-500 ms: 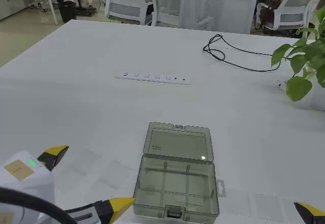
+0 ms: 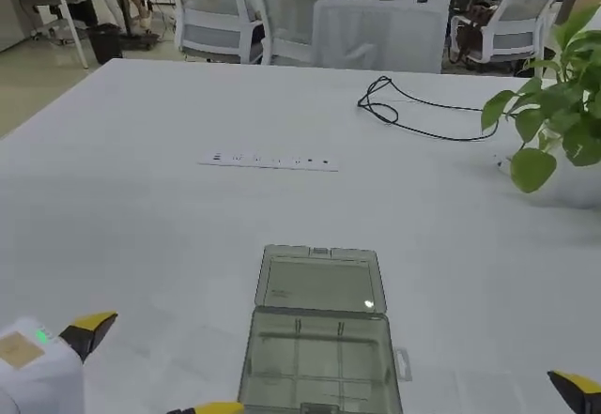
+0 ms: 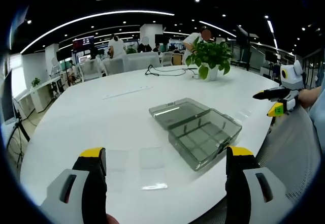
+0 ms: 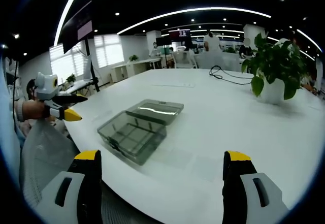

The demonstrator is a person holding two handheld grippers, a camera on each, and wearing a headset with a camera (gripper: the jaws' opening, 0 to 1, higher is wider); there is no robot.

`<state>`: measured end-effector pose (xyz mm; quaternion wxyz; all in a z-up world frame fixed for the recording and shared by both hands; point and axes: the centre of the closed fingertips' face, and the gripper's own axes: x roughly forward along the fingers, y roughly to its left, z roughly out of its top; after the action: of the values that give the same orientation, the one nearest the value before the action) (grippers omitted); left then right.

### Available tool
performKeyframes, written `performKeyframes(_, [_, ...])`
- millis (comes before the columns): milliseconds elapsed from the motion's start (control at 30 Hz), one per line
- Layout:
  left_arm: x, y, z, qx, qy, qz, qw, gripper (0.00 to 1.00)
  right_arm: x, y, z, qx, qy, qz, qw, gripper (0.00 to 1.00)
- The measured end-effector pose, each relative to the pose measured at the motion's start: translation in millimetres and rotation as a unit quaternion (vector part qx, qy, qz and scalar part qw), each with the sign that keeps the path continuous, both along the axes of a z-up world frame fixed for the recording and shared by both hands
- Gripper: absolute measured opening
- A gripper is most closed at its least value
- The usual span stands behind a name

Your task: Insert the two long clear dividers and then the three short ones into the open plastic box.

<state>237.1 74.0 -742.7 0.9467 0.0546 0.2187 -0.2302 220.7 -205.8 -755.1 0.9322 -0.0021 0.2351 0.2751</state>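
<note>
The smoky clear plastic box sits near the table's front edge, its lid folded open away from me. Ribs or dividers line its inside; I cannot tell which. It is also in the left gripper view, box, and the right gripper view, box. Two clear flat dividers lie on the table left of the box, in front of my left gripper, which is open and empty. My right gripper is open and empty, right of the box. Left gripper hovers at the front left.
A white power strip lies mid-table. A black cable loops at the far right beside a potted plant. Office chairs stand past the far edge. The table's near edge runs just below both grippers.
The head camera has shifted, so the box and grippers sit lower in the picture. Both grippers stay open and apart from the box; nothing on the table has moved.
</note>
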Motion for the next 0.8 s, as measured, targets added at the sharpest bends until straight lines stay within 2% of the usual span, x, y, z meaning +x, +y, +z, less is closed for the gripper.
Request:
performKeyframes(233, [-1.8,-3.3,-6.0,0.011,0.011,-0.009,0.9998,1.0,-3.1,-15.9,-5.2,0.016,0.02,-0.02,0.9995,1.0])
performKeyframes(333, [-3.1,-5.3,-6.3,0.017,0.011,-0.015,0.9997,1.0,-3.8,-21.9,-3.1,0.029,0.016,-0.033,0.9989,1.0])
performKeyframes(433, [-2.6,-4.5,-6.0,0.018,0.009,-0.015,0.9997,1.0,-3.3,-22.1,-1.7,0.036,0.014,-0.038,0.9985,1.0])
performKeyframes(700, [-1.7,-4.5,-3.6,0.014,0.003,-0.013,0.9998,1.0,-3.7,-16.7,-2.8,0.028,0.016,-0.041,0.9986,1.0])
performKeyframes(800, [-1.9,-5.1,-3.2,0.015,0.002,-0.015,0.9998,1.0,-1.2,-12.8,4.2,0.056,0.021,-0.048,0.997,1.0])
